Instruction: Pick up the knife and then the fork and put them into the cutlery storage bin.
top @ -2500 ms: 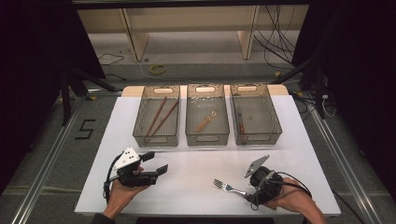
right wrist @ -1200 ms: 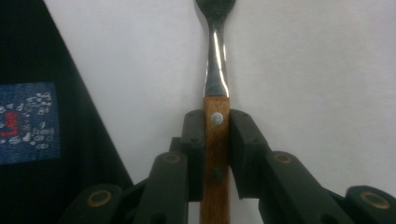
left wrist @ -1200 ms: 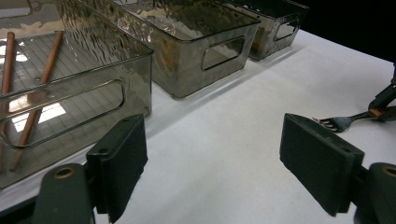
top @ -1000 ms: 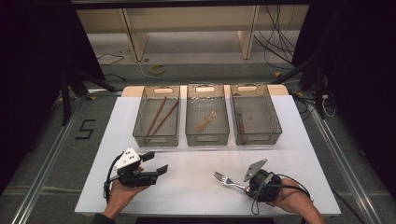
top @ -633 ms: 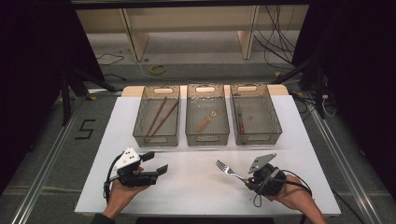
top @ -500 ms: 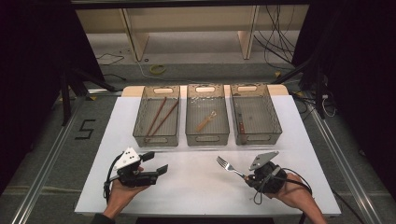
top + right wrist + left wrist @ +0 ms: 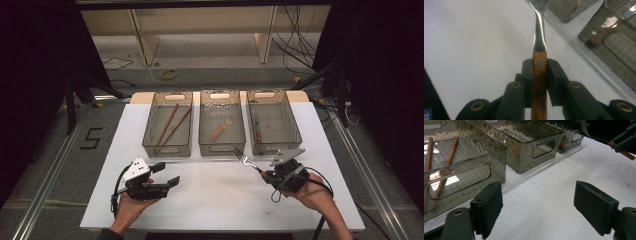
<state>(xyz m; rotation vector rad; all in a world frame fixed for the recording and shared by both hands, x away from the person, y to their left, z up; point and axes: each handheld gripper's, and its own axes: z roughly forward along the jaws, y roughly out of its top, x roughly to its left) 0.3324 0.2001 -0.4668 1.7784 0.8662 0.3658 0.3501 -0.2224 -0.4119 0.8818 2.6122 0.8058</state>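
Observation:
A fork with a wooden handle and metal tines is held off the white table, with my right gripper shut on its handle. Its tines point toward the middle bin. In the right gripper view the pads clamp the wooden handle from both sides, and the metal neck runs up and away. My left gripper rests at the front left with its jaws wide apart. The left gripper view has its two pads apart over bare table.
Three smoky clear bins stand in a row at the back. The left bin holds two chopsticks, the middle one a wooden spoon, the right bin a wooden-handled utensil. The table's front edge lies just below both hands.
My right gripper has lifted the fork and carried it up and back toward the bins. The left gripper has stayed in place.

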